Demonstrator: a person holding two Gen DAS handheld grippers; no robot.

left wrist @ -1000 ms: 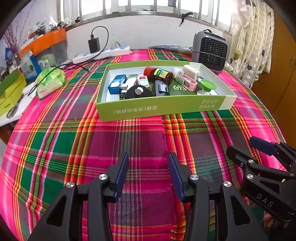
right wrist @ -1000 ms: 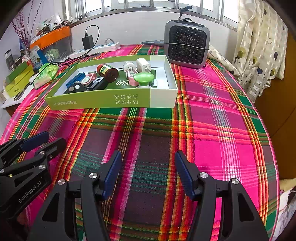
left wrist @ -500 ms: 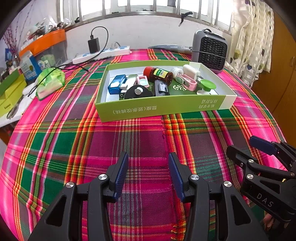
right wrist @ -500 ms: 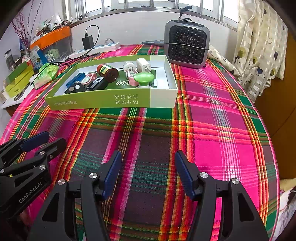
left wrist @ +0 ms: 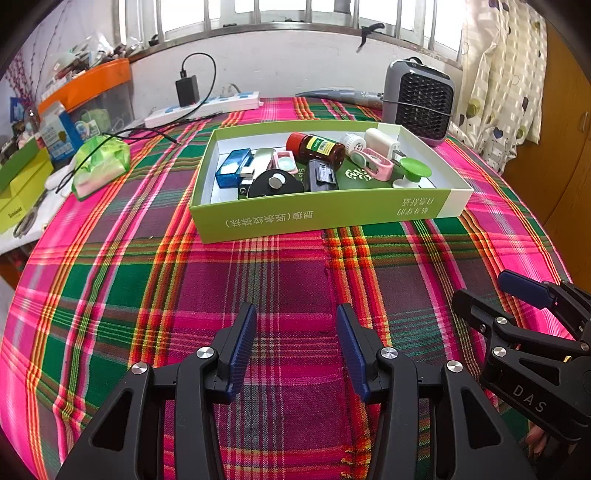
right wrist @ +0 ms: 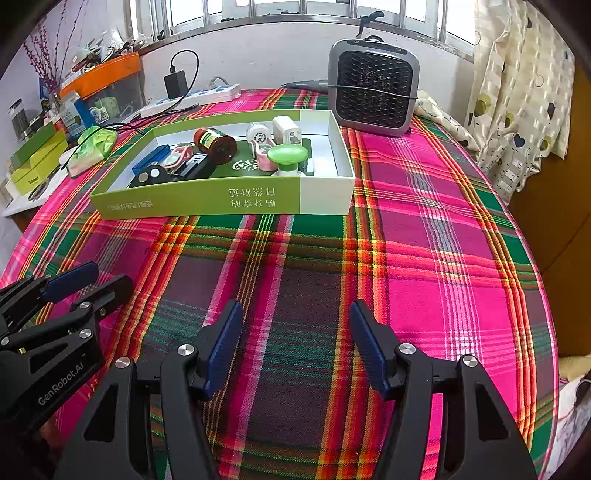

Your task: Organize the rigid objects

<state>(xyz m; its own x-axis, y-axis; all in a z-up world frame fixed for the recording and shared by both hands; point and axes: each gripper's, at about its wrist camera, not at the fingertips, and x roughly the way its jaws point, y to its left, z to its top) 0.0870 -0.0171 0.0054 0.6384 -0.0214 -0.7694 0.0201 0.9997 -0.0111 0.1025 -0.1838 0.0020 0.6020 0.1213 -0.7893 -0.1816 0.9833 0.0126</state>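
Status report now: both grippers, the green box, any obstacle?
Left gripper open, empty. Right gripper open, empty. Green box full, ahead on cloth. Path clear.

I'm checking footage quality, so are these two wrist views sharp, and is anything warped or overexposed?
Left wrist view: sharp, the green box bowed by fisheye, the window panes blown white. Right wrist view: equally sharp, black corner vignetting, soft even daylight, the heater clear.

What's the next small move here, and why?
Probably none beyond easing both back. The left gripper and right gripper are open and empty, well short of the green and white cardboard box. The small items, such as the brown bottle with a red cap, lie inside it; the plaid tablecloth in front shows nothing loose.
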